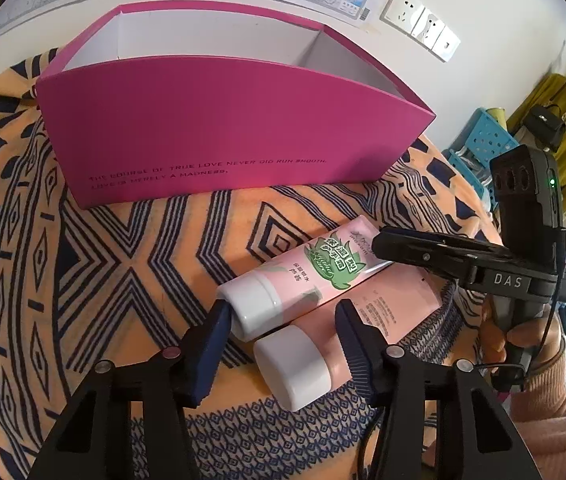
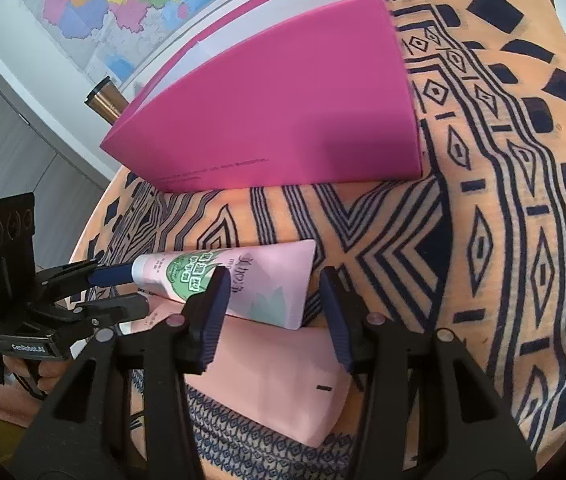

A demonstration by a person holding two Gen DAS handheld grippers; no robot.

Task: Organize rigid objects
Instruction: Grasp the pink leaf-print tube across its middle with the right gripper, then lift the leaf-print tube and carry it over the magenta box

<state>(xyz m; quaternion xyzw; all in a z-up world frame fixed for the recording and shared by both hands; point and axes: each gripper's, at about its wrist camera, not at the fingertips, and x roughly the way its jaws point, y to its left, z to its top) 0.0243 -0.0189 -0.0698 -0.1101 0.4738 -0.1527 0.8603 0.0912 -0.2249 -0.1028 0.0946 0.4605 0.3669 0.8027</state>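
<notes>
Two pink tubes with white caps lie side by side on the patterned cloth. The far tube (image 1: 315, 276) has a green leaf label; the near tube (image 1: 363, 320) is plain pink. My left gripper (image 1: 283, 320) is open, its fingers on either side of the cap ends. My right gripper (image 2: 275, 296) is open around the flat tail ends of the far tube (image 2: 259, 284) and the near tube (image 2: 279, 372). The right gripper also shows in the left wrist view (image 1: 387, 244). A magenta open box (image 1: 235, 132) stands behind the tubes, its inside white and hidden low down.
The orange and navy patterned cloth (image 1: 131, 264) covers the table. A map and wall sockets (image 1: 423, 20) are on the wall behind. A blue perforated basket (image 1: 483, 140) and yellow fabric stand off to the right. A copper cylinder (image 2: 107, 104) stands behind the box.
</notes>
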